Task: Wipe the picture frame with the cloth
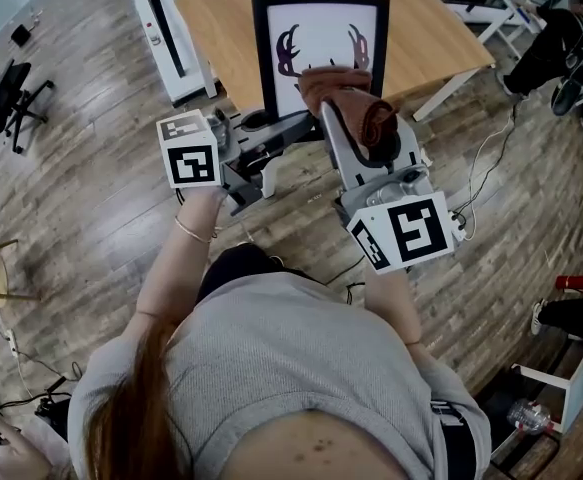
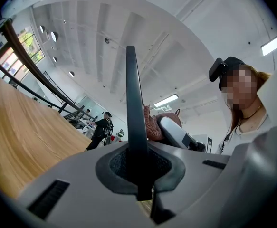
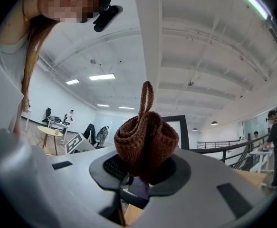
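Here the left gripper (image 2: 138,177) has its jaws nearly together, pinching the thin dark edge of the picture frame (image 2: 131,103) at its lower left corner. The right gripper (image 3: 143,175) clamps its jaws on the bunched brown cloth (image 3: 145,139), held before the frame's lower right part. The frame stands upright at the near edge of the wooden surface (image 1: 426,38). Plank floor (image 1: 91,218) surrounds it, with a black office chair (image 1: 1,93) far left.
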Tool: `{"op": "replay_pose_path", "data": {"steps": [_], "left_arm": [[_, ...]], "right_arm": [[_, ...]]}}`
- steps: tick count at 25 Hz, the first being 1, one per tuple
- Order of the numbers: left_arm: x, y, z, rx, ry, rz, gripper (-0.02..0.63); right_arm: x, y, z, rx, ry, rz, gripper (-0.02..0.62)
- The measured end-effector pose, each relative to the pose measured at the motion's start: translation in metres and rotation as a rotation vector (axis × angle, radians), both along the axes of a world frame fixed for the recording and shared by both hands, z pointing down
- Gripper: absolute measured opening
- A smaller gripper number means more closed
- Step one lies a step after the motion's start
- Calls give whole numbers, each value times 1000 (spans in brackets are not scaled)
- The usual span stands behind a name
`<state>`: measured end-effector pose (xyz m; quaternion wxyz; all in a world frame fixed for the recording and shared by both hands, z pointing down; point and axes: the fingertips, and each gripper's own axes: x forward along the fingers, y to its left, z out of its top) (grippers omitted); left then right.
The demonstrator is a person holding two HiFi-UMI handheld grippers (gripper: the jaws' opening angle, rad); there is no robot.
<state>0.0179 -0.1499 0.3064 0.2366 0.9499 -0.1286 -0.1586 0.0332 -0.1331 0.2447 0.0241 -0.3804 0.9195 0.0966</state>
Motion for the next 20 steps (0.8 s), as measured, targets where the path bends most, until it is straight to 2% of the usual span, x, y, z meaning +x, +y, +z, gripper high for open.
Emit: {"op": "replay_pose_path", "data": {"steps": [11, 20], "left_arm": [[2, 3, -8, 35, 33, -15, 18], [1, 0, -6, 20, 70, -24, 18]], "right_arm": [[9, 15, 15, -25, 0, -31, 97], [15, 18, 32, -64, 22, -27, 97]]}}
